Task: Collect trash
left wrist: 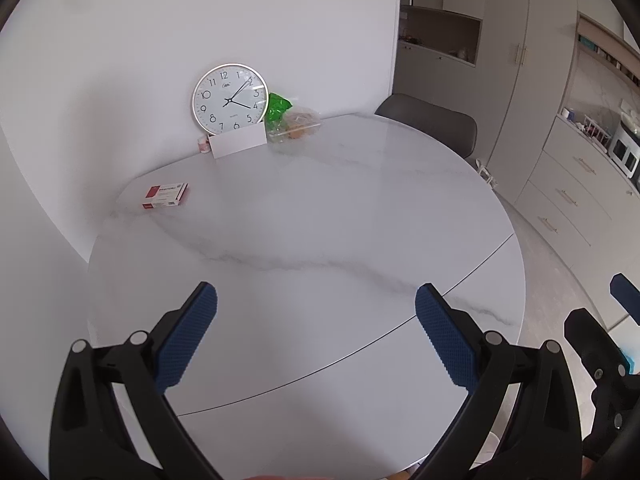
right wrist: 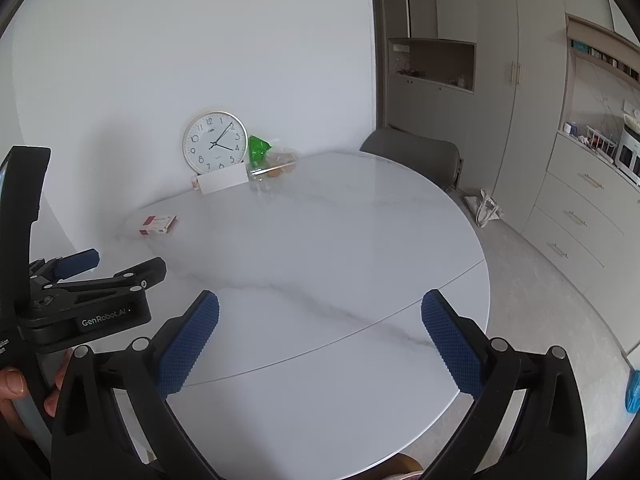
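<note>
A round white marble table [left wrist: 320, 216] [right wrist: 320, 240] fills both views. On its far left lies a small red and white box [left wrist: 166, 195] [right wrist: 159, 224]. Against the wall at the back sit a green wrapper [left wrist: 277, 106] [right wrist: 258, 148] and a clear plastic container with food scraps [left wrist: 297, 125] [right wrist: 275, 169]. My left gripper [left wrist: 316, 300] hovers open over the near part of the table, holding nothing. My right gripper [right wrist: 320, 306] is likewise open and holds nothing. The left gripper [right wrist: 100, 268], held by a hand [right wrist: 12, 384], shows at the left of the right wrist view.
A wall clock [left wrist: 230, 99] [right wrist: 215, 142] leans on the wall behind a white card [left wrist: 238, 142] [right wrist: 224, 178], with a small pink item [left wrist: 205, 145] beside it. A grey chair [left wrist: 436, 122] [right wrist: 416, 154] stands behind the table. Cabinets [right wrist: 576, 208] and a white bag [right wrist: 486, 208] are at the right.
</note>
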Tool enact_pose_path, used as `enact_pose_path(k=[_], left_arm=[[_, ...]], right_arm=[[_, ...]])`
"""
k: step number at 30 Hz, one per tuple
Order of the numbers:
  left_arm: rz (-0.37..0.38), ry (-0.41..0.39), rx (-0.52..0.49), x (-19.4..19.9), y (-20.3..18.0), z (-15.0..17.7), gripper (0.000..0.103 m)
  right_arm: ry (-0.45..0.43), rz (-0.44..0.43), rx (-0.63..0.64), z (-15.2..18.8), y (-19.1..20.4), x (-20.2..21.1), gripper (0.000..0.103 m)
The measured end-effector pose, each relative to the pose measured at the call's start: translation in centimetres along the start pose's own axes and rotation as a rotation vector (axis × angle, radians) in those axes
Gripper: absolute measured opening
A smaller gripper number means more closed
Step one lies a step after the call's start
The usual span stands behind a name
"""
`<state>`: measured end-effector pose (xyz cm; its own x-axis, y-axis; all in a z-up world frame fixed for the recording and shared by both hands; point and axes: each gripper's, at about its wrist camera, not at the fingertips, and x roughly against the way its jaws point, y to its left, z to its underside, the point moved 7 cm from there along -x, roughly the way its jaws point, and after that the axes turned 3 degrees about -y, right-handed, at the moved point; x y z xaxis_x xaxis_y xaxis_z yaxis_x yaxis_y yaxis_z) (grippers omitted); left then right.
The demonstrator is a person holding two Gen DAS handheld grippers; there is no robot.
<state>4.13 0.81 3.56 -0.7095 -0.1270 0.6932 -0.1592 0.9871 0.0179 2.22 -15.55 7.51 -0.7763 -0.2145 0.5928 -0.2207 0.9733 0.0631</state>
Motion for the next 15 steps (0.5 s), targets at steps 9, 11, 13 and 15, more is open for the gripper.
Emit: enact_pose_path(k=[9,11,13,15], left_arm=[[0.004,0.002,-0.018,0.08,-0.58,0.13,0.095],[0.005,0.005,-0.017,-0.04,-0.62,0.16,0.095],[0.006,0.007,-0.017,-0.18,-0.63,0.14,0.095],[0.006,0.008,-0.018,-0.18,-0.63,0.14,0.095]], right_arm=[[0.002,0.003,-0.007,0.19,-0.46,-0.41,0.101],[0.004,0.005,-0.009,0.15,-0.59,-0.44,0.101],[0.005,0.006,-0.012,0.21,-0.74,-0.43,0.101],[0.006,0.008,-0.014,0.31,-0.88,-0.41,0.101]])
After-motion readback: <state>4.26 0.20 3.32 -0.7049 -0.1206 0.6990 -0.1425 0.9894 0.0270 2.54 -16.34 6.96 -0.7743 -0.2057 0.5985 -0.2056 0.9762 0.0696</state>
